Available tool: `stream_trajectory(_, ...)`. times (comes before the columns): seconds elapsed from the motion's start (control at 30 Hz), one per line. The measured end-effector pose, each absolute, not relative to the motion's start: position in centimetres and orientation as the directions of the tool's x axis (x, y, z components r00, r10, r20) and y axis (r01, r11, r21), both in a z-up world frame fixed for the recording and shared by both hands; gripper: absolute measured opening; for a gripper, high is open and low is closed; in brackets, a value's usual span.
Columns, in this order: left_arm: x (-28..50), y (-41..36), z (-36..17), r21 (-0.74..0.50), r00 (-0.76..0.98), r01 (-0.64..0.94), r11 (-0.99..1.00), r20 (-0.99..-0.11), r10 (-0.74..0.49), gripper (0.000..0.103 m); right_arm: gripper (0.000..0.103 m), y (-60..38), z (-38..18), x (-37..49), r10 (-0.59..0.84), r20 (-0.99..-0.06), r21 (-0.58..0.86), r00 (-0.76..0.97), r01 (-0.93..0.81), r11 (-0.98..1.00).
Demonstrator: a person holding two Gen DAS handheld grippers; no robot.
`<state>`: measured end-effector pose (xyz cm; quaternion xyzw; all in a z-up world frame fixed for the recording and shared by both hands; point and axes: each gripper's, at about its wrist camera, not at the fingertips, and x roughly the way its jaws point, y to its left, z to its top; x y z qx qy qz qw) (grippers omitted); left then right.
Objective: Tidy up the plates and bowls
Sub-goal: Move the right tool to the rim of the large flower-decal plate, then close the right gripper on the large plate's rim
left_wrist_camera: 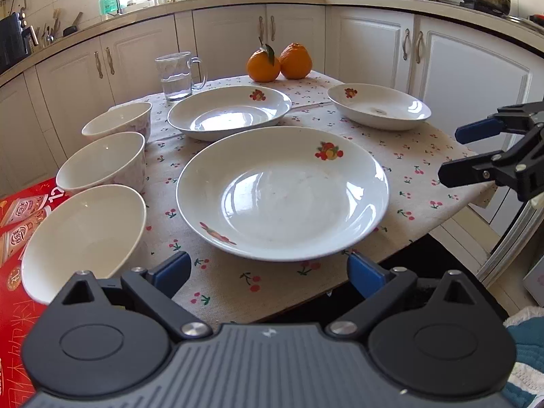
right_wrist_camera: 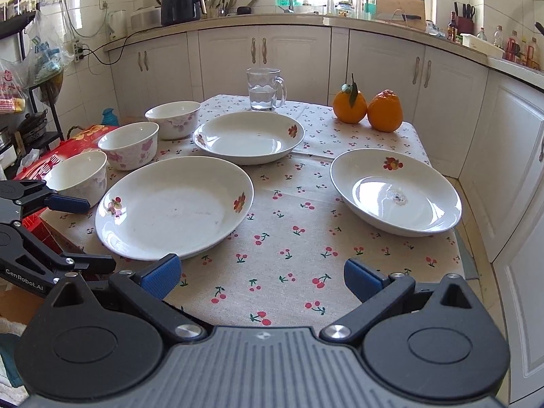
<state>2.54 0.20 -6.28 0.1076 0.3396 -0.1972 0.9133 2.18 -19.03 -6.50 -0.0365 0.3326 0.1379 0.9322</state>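
While poised at the near edge of the worktop point(left_wrist_camera: 408, 156), kept the left gripper point(left_wrist_camera: 268, 268) with jaws wide apart and nothing between them. Kept the right gripper point(right_wrist_camera: 261, 272) likewise: jaws apart, nothing clamped.

Containers, as found:
- Located the near plate point(left_wrist_camera: 282, 193) just ahead of the left gripper, flat on the cherry-print cloth point(right_wrist_camera: 289, 238), empty.
- Located the middle plate point(left_wrist_camera: 229, 112) behind it, close but apart, empty.
- Located the right plate point(left_wrist_camera: 379, 105) well apart on the right side of the cloth, empty apart from a small dark mark point(right_wrist_camera: 397, 199) at its centre.
- Located three bowls in a row along the left edge, all upright and empty: near bowl point(left_wrist_camera: 85, 238), second bowl point(left_wrist_camera: 102, 161), far bowl point(left_wrist_camera: 117, 120).
- Located the glass mug point(left_wrist_camera: 176, 76) behind the middle plate, with clear water in its lower part.
- Located two oranges point(left_wrist_camera: 278, 63) touching each other at the far edge.

Writing:
- Read "GenRobot.AI" point(right_wrist_camera: 23, 280) on the left gripper's arm in the right wrist view.
- Noted a red carton point(left_wrist_camera: 13, 224) left of the bowls, printed with Chinese characters; could not read them.
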Motion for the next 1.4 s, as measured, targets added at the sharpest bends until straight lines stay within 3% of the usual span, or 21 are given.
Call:
stream_trajectory(0.9,3.7,-2.1,-7.3,0.030,0.674,0.359,0.933,-0.699,-0.237,0.098,0.103,-16.8,-7.6,12.8,0.501,-0.733,0.153,0.460,-0.606,0.781)
stream_trajectory(1.4,4.4,-2.4,-7.4,0.012,0.669,0.337,0.941,-0.707,-0.230,0.098,0.103,-15.5,-9.7,17.3,0.584,-0.765,0.292,0.272,-0.661,0.691)
